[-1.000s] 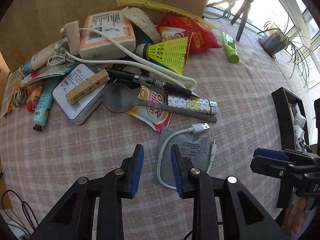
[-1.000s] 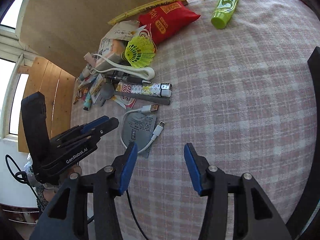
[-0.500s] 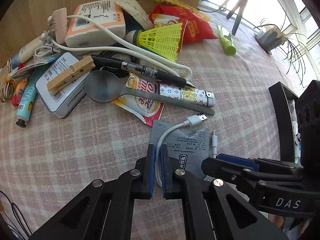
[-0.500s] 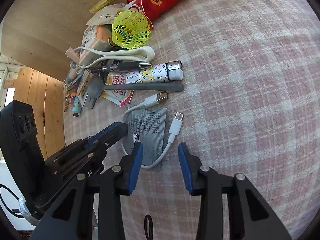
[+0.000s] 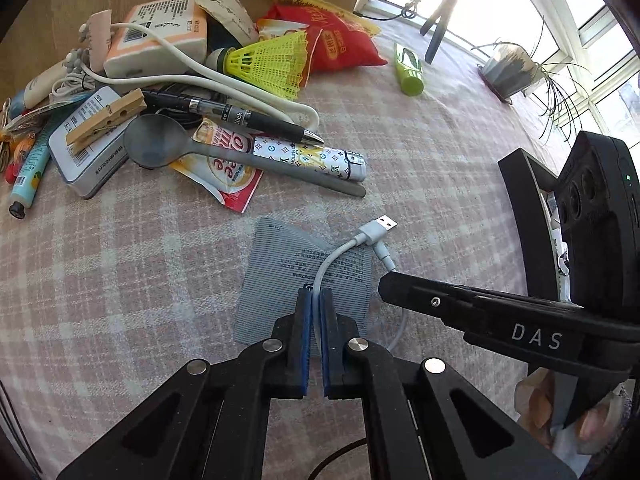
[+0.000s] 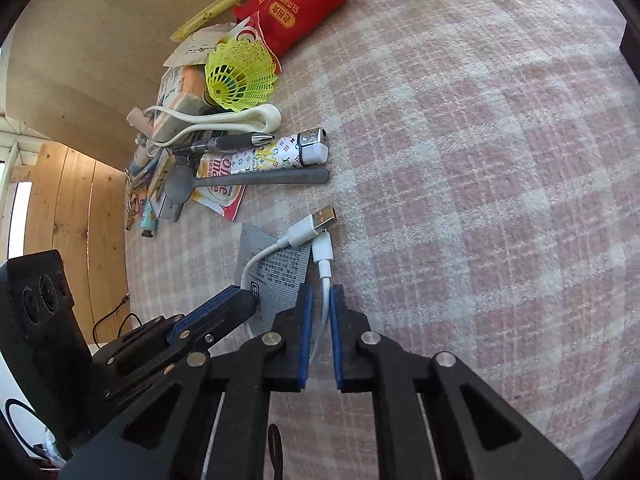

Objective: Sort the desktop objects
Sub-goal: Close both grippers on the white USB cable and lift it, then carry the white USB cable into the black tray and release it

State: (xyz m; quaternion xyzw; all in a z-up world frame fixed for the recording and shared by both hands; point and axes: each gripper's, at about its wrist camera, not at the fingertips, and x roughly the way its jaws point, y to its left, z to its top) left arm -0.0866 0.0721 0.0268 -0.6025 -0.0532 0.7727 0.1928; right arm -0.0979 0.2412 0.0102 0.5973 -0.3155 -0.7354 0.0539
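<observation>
A short white USB cable (image 5: 340,250) lies looped over a grey sachet (image 5: 280,264) on the pink checked tablecloth. My left gripper (image 5: 316,298) is shut on the cable's left strand, its blue pads pinching it over the sachet. My right gripper (image 6: 322,294) straddles the other strand, just behind the small plug (image 6: 322,250). Its jaws are closing, with the cable between them and a thin gap still showing beside it. Each gripper appears in the other's view, close alongside.
Beyond the cable is a pile: grey spoon (image 5: 154,146), patterned lighter (image 5: 312,158), black pen (image 5: 248,116), yellow shuttlecock (image 5: 272,62), red snack bag (image 5: 340,44), tin with a clothespin (image 5: 90,156). A green tube (image 5: 410,72) lies apart. A black tray (image 5: 524,208) stands right.
Both grippers came down onto the cable. The left one shut on the left strand. The right one narrowed from wide open to nearly shut around the other strand.
</observation>
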